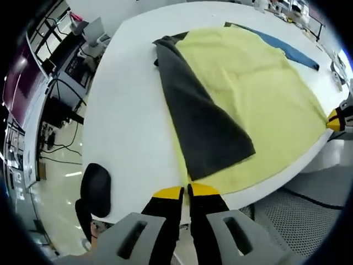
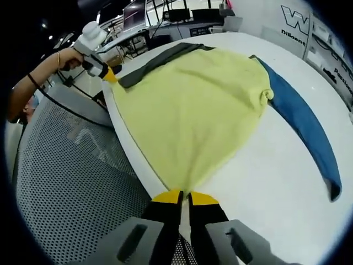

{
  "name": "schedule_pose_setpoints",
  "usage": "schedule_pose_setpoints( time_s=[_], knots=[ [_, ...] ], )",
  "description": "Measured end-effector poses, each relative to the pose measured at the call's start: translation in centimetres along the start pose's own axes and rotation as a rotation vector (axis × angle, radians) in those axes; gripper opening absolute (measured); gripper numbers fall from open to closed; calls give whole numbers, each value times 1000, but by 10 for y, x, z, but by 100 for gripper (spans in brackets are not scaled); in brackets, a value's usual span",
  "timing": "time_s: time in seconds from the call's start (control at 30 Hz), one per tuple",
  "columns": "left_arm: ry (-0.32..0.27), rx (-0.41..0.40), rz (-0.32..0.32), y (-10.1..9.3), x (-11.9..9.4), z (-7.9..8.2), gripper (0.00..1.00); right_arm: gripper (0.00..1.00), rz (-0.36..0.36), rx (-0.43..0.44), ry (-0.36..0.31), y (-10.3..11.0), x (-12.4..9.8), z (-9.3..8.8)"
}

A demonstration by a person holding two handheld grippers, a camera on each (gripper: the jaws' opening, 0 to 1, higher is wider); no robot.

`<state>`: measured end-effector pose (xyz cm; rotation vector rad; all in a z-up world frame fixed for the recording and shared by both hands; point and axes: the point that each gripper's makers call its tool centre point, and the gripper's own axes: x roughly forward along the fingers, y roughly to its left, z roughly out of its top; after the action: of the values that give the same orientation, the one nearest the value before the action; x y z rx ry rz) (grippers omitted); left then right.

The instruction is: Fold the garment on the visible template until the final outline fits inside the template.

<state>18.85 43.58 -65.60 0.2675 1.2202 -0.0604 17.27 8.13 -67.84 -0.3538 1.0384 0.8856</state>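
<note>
While the yellow garment (image 1: 259,99) lies spread across the white desk (image 1: 132,127), both grippers pinch its near hem at the desk edge. Left gripper (image 1: 185,192): fingers closed together on the hem corner, right beside the dark grey panel (image 1: 204,127) folded over the yellow. Right gripper (image 2: 180,195): fingers closed on the opposite hem corner, fabric pulled to a point there. Blue template (image 2: 306,127) lies under the garment, sticking out along its far side. Left gripper also shows in the right gripper view (image 2: 110,73), held by a hand (image 2: 69,57). Grey perforated floor (image 2: 71,182) below the desk edge.
</note>
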Motion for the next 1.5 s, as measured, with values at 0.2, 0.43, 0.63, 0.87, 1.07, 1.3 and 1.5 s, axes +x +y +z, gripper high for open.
schedule_pose_setpoints(
  time_s=[0.2,0.43,0.63,0.87,1.07,1.3,1.5],
  knots=[
    [-53,-44,-58,-8,-8,9,24,10,1,17,-51,-6,-12,12],
    [-177,-39,-96,-11,-24,44,39,26,-26,92,-207,-24,-35,49],
    [-236,-86,-61,3,-30,73,45,39,-76,122,-289,-55,-56,78],
    [-308,-172,-64,13,-34,100,60,45,-114,115,-339,-82,-69,102],
    [-331,-161,-30,22,-35,121,69,53,-147,104,-372,-98,-72,121],
    [-373,-174,-46,22,-35,148,73,62,-152,86,-381,-111,-67,141],
    [-373,-168,-55,22,-27,163,73,65,-154,80,-400,-123,-66,155]
  ],
)
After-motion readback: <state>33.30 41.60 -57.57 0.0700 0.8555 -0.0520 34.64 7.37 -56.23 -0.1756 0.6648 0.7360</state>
